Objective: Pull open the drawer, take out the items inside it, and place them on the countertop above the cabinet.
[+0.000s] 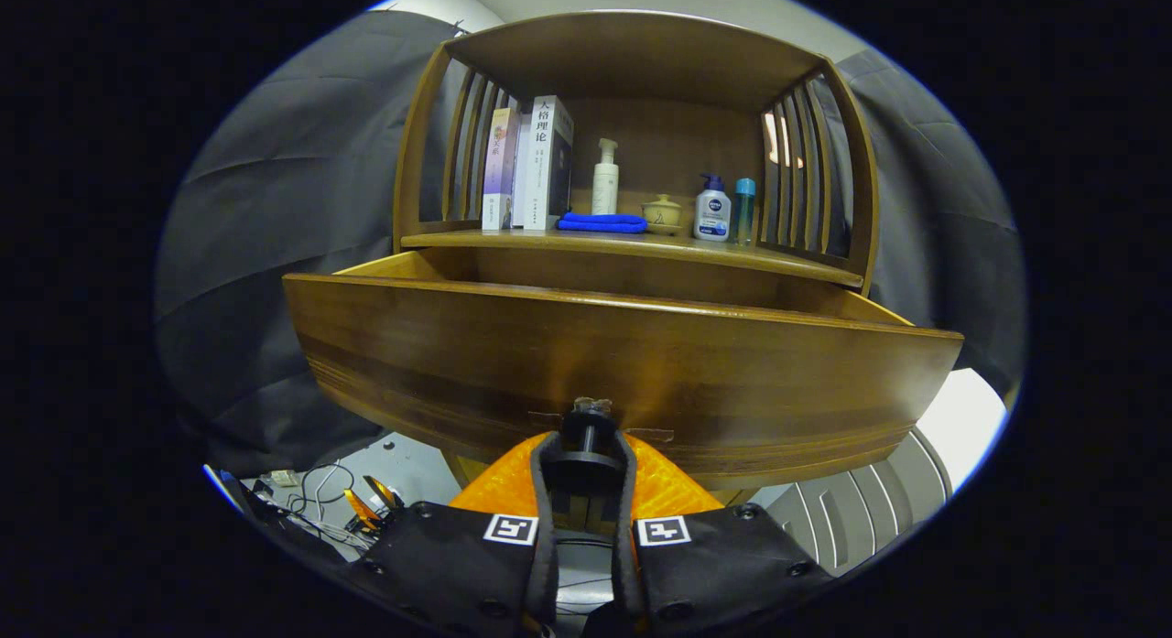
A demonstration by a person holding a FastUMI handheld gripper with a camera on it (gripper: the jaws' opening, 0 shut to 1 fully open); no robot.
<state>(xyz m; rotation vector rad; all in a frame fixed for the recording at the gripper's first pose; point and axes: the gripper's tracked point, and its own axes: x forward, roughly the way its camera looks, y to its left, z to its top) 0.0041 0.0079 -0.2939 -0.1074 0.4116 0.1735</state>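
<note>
Gripper level, fingers closed on the knob

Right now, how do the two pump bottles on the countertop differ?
The tall cream pump bottle stands near the middle, behind the blue cloth; the squat white pump bottle stands further right, beside a teal bottle. The tall one has a white pump, the squat one a blue pump. Both stand upright. The fingers grip the drawer knob.
</note>
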